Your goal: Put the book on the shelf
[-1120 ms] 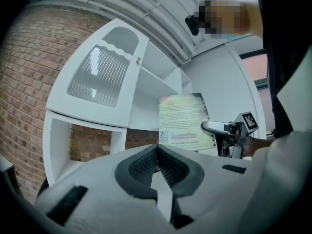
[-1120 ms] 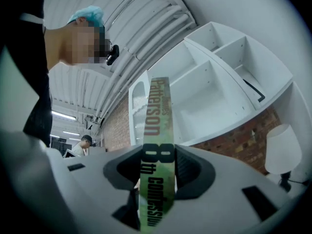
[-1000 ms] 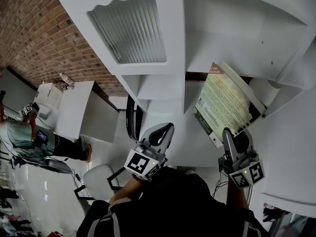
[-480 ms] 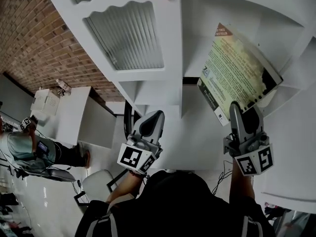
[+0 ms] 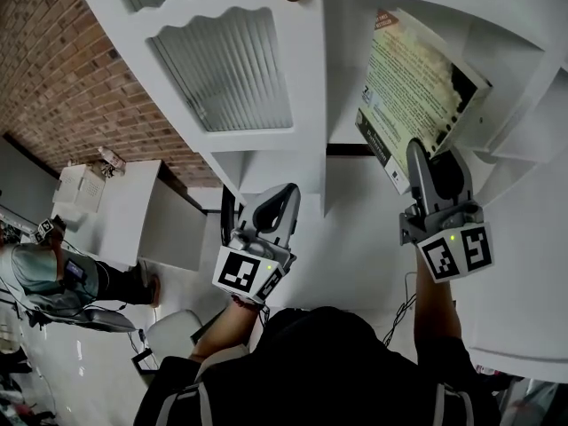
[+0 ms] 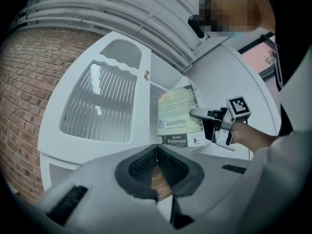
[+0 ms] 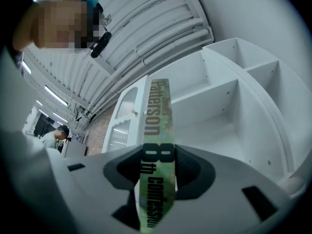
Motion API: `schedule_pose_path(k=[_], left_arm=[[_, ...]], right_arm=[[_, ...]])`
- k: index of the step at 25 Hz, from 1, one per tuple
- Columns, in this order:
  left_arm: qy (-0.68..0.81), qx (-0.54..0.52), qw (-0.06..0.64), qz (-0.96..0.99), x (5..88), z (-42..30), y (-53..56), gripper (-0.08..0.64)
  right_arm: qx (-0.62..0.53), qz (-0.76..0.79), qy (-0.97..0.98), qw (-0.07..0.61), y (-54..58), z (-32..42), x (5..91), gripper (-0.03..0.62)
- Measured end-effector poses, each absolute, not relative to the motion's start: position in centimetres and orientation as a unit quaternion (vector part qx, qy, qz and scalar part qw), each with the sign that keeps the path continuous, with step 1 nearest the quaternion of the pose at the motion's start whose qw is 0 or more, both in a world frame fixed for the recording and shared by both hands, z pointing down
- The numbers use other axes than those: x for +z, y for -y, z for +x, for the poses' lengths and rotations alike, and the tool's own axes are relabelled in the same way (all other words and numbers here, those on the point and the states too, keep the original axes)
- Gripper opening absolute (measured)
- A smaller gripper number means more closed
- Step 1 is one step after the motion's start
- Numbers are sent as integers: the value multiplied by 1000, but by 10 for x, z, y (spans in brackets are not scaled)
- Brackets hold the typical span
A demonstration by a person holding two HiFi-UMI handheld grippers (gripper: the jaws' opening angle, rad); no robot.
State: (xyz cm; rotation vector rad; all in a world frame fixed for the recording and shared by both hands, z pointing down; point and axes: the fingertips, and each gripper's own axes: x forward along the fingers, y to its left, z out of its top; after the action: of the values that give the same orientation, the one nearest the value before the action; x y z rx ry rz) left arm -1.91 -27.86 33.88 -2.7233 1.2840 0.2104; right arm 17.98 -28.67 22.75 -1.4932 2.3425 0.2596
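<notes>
- Your right claw [image 5: 424, 160] is clenched on the book [image 5: 415, 78]. Its pads press the two covers at the spine edge, near the book's lower end. In the right gripper view the spine runs straight up between the jaws.
- The book is up in the air in front of the open shelf [image 5: 524, 69] of the white cabinet. It is tilted with its back cover toward you, and I see no board under it.
- It looks like a thick paperback, so expect it to be fairly light with bendy covers. It is stiff only along the bound spine.
- Your hold at the spine is the right place. A pinch at the loose page edge would probably let the pages fan and sag.
- Most of the book reaches past the pads, so it will likely try to swing around them. Keep the squeeze firm, because the cover looks glossy and may slide.
- It is not fragile, though a corner could dent against a shelf wall.
- Your left claw [image 5: 271, 224] is closed on nothing. It hovers below the cabinet door [image 5: 226, 60], well apart from the book.
</notes>
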Motion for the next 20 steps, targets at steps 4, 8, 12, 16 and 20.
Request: schedule_pose_path(k=[4,8,12,16,20], left_arm=[[-442,67,57,-893,328,-29,310,18],[-457,74,56,-884,322,-31,313,18],[-454,96,58,-884,315,-32,317,18],[-454,95,56,-884,316,-31,320,18],[-454,95,57,-884,315,-31,319,18]], right_arm=[[89,-536,-823,166,330,174,219,169],[93,-542,-820,160,344,179,221,169],[84,-557,-811,157,373,180,220,169],[90,-566,-806,150,396,170,216,169],[109,-566,-806,136,413,154,214,169]])
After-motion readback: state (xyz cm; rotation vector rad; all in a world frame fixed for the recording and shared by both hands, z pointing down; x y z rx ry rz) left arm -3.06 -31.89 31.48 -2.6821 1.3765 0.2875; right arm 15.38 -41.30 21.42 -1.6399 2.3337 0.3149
